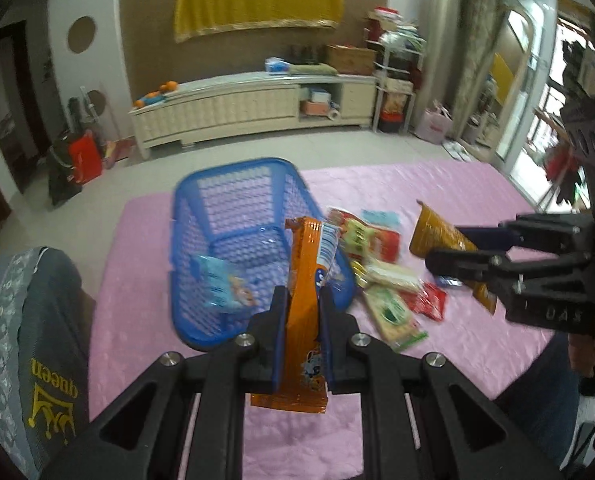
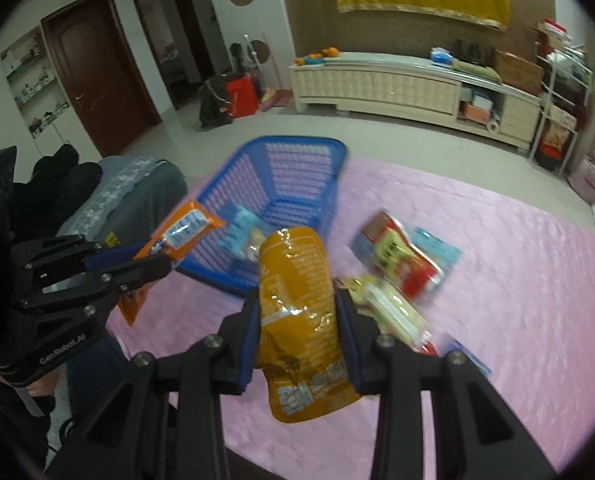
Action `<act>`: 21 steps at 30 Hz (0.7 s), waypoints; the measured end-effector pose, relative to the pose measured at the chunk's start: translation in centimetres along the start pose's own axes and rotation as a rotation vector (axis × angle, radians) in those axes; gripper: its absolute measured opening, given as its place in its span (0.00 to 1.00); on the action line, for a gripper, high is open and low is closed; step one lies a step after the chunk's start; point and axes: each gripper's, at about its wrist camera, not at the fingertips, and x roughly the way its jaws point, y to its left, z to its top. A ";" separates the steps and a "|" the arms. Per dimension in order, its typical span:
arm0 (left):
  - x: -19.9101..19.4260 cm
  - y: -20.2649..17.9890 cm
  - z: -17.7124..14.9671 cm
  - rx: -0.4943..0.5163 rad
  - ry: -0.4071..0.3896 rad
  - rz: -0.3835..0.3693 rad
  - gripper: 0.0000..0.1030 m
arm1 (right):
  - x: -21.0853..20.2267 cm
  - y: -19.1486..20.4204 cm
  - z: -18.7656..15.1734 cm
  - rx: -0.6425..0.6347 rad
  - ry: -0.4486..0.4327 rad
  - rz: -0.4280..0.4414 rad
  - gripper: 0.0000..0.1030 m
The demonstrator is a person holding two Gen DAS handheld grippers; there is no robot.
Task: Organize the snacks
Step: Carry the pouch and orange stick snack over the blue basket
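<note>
My left gripper (image 1: pixel 302 298) is shut on an orange snack packet (image 1: pixel 307 280), held upright just in front of the blue mesh basket (image 1: pixel 201 200). A light-blue packet (image 1: pixel 221 286) lies inside the basket. My right gripper (image 2: pixel 297 300) is shut on a mustard-yellow pouch (image 2: pixel 297 300), held above the pink cloth near the basket (image 2: pixel 297 160). In the left wrist view the right gripper (image 1: pixel 449 254) shows at the right with the yellow pouch (image 1: pixel 433 232). In the right wrist view the left gripper (image 2: pixel 153 260) shows at the left with the orange packet (image 2: pixel 185 226).
Several loose snack packets, red (image 1: pixel 377 238), green-white (image 1: pixel 393 316) and pale blue (image 1: pixel 381 218), lie on the pink cloth (image 1: pixel 437 184) right of the basket. A grey cushion (image 1: pixel 29 320) sits at the left. A white cabinet (image 1: pixel 249 108) stands far behind.
</note>
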 end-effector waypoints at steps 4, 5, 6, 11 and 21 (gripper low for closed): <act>0.6 2.9 1.0 -0.056 -0.009 0.001 0.13 | 2.1 1.8 2.0 -0.052 0.022 -0.007 0.40; 0.9 3.3 1.0 -0.063 -0.010 0.000 0.13 | 2.6 2.2 2.3 -0.061 0.026 -0.010 0.40; 1.4 4.0 1.1 -0.073 -0.004 -0.002 0.13 | 3.4 2.5 2.8 -0.070 0.036 -0.013 0.40; 3.7 5.8 1.0 -0.111 0.020 -0.019 0.13 | 6.4 3.0 4.0 -0.082 0.072 -0.026 0.40; 8.5 8.3 0.5 -0.182 0.086 -0.047 0.13 | 11.9 3.2 5.0 -0.099 0.154 -0.042 0.40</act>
